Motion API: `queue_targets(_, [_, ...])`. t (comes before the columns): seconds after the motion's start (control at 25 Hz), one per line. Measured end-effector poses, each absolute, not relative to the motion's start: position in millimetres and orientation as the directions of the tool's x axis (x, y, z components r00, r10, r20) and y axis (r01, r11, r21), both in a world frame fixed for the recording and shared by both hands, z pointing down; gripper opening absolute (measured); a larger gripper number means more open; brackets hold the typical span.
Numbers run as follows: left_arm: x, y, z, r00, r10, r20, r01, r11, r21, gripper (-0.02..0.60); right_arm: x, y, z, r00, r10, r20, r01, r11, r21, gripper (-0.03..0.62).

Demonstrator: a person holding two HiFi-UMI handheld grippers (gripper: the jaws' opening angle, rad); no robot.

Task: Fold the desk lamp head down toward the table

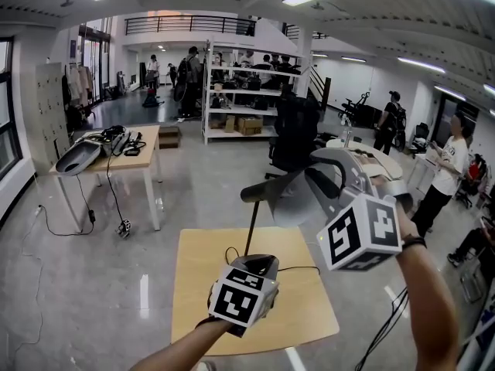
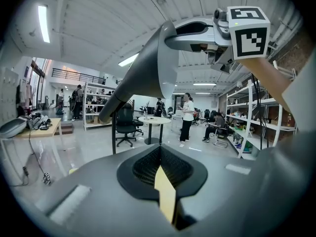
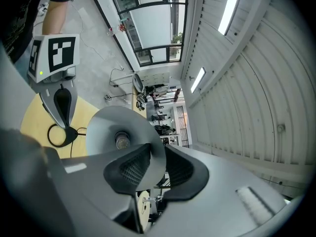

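A grey desk lamp stands on a small wooden table (image 1: 232,315). Its thin black pole (image 1: 250,226) carries the cone-shaped lamp head (image 1: 280,197), which points left and roughly level. My right gripper (image 1: 309,185) is shut on the rim of the lamp head (image 3: 118,127), with the shade's edge between its pads (image 3: 133,167). My left gripper (image 1: 259,267) reaches in low at the foot of the pole, its tip on the lamp's black base (image 3: 59,135); its jaws are shut with nothing between them, only a sliver of table showing. From the left gripper view the lamp head (image 2: 143,78) hangs overhead.
The lamp's black cable (image 1: 298,269) loops across the table top to the right. A longer desk (image 1: 108,153) with gear stands at back left, a black office chair (image 1: 295,130) and a round white table (image 1: 367,157) behind the lamp. Shelves and several people are farther off.
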State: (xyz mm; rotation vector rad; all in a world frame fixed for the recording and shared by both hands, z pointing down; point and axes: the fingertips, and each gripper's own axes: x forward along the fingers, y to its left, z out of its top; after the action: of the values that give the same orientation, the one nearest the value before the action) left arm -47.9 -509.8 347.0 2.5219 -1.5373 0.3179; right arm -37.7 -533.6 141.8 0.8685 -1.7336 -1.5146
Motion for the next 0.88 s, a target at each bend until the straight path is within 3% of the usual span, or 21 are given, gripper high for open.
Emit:
queue_targets(0.48, [-59.6, -488.9, 352.6, 0.413, -0.875, 0.253, -0.908, -0.417, 0.040, 0.020, -33.6, -511.7, 168.6, -0.541, -0.841, 0.023, -0.103, 0.093, 0.990, 0.083])
queue_targets(0.88, [-26.8, -454.6, 343.4, 0.384, -0.886, 0.259, -0.921, -0.388, 0.038, 0.020, 18.2, -477.9, 186.6, -0.543, -0.840, 0.005, -0.129, 0.089, 0.988, 0.062])
